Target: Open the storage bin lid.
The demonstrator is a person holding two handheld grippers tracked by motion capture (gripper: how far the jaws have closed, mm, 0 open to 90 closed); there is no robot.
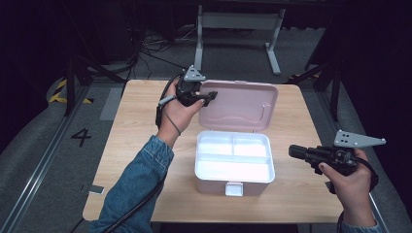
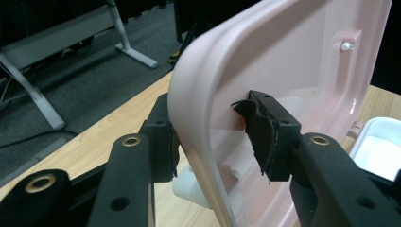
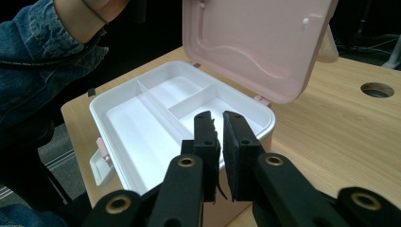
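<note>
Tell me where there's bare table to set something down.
Bare table lies left of the box, under the person's left forearm, and right of the box up to the right claw. A strip runs along the near edge. Behind the box it is crowded: the raised lid, with the left claw around its rim.

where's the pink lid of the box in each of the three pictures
High view: the pink lid stands open at upper centre, behind the white tray, with the left gripper at its left edge.
Left gripper view: the lid takes up the centre and right; its edge runs between the jaws.
Right gripper view: the lid is at top centre, tilted back.
Shared landmark: the white divided tray.
</note>
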